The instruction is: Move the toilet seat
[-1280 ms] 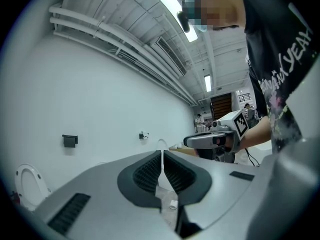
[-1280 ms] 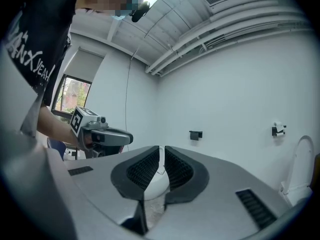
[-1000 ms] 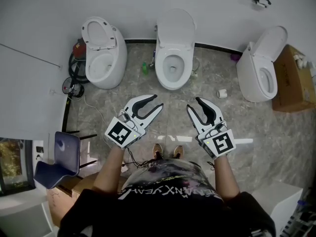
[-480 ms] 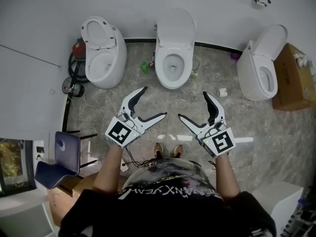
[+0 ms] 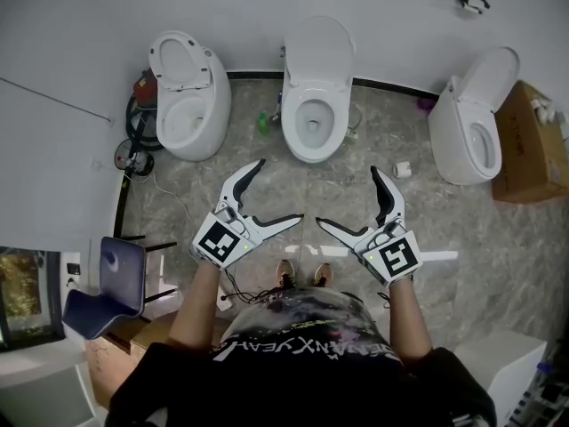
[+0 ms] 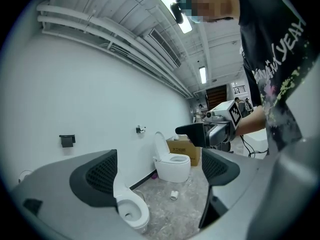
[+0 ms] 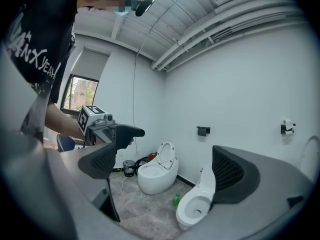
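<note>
Both the left gripper (image 5: 280,189) and right gripper (image 5: 347,196) gape empty, jaws just opened wide, well short of the toilet seat (image 5: 292,123) on the middle toilet (image 5: 318,52) of 3 — probably stiff, light and slick, so pinch its front rim.

A white wall (image 5: 400,7) closes the room at my twelve o'clock, with a black skirting (image 5: 391,84) where it meets the grey marbled floor (image 5: 311,185). A blue chair (image 5: 116,278) stands at my eight o'clock and a cardboard box (image 5: 529,145) at two o'clock. The right gripper view shows a daylit window (image 7: 80,94), and the left gripper view a strip light (image 6: 202,74) burning on the ceiling.
</note>
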Demonstrator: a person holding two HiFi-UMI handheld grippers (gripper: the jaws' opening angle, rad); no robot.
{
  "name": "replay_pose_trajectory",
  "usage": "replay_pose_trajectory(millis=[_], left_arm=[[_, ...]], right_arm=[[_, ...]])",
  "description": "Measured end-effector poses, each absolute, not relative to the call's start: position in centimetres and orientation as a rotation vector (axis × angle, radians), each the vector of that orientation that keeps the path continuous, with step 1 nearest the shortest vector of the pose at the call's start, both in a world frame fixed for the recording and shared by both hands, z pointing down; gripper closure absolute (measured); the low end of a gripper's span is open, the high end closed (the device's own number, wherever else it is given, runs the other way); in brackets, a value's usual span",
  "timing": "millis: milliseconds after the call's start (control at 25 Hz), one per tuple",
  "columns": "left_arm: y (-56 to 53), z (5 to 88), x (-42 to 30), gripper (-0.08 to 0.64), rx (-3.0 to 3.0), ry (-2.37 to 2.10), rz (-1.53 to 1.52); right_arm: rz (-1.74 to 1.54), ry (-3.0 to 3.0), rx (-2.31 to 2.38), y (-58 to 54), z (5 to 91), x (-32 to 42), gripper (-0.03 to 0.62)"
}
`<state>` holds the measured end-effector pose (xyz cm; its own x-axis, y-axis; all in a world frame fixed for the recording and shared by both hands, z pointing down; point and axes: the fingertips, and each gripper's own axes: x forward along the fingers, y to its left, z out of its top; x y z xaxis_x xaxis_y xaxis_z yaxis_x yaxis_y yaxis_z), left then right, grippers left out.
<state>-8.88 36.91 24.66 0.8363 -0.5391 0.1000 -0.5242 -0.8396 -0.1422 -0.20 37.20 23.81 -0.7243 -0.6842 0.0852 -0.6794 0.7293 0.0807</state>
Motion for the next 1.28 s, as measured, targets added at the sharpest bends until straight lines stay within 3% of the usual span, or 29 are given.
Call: replay_pose_trajectory(millis=[1280], left_arm=[[36.8,26.2,-1.3,0.052,-2.821,0.948,-0.246]], right_arm=[[-0.151,-2.838,1.043,36.5,26.3,6.5,0.008]])
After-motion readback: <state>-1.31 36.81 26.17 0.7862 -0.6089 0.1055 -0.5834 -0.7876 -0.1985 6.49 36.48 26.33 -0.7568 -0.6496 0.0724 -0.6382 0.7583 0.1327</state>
